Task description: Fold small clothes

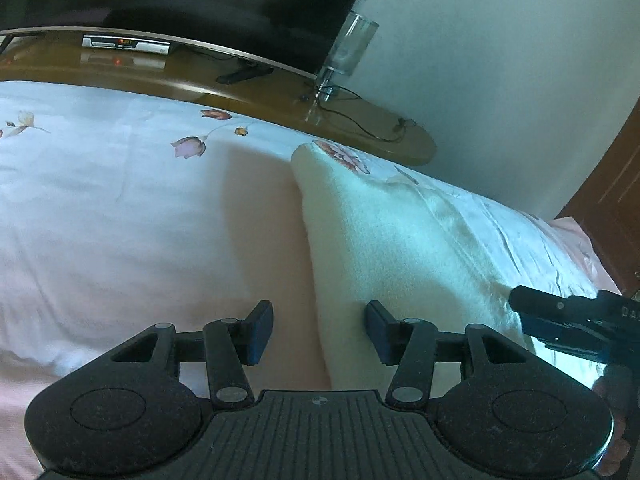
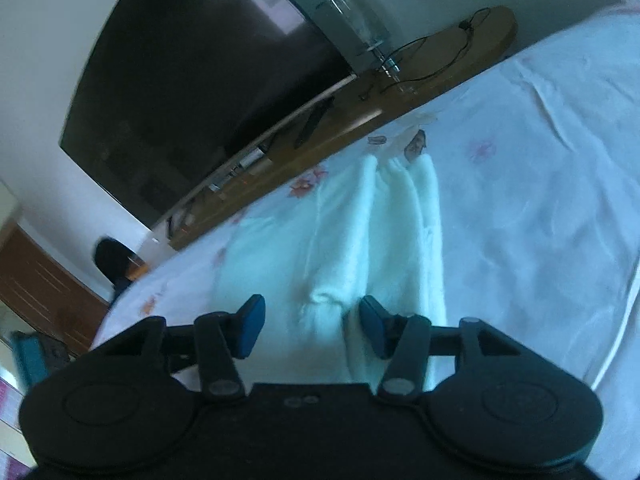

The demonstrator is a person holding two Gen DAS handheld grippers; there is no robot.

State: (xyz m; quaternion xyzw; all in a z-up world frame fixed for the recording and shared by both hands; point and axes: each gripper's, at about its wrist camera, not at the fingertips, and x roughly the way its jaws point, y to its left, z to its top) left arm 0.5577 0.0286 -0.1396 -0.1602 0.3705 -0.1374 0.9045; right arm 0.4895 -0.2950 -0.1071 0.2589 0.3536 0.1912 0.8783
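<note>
Hovering over bed [image 1: 100, 200] | left gripper [image 1: 320, 334] jaws apart, empty | right gripper [image 2: 310, 328] jaws apart above white garment [image 2: 340, 240]

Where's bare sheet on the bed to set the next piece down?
Left of the white cloth: plain bedsheet from its folded edge out to the flower prints. Right of the cloth too: bare, wrinkled sheet. Crowded at the cloth's near end, where the left gripper and right gripper stand open.
</note>
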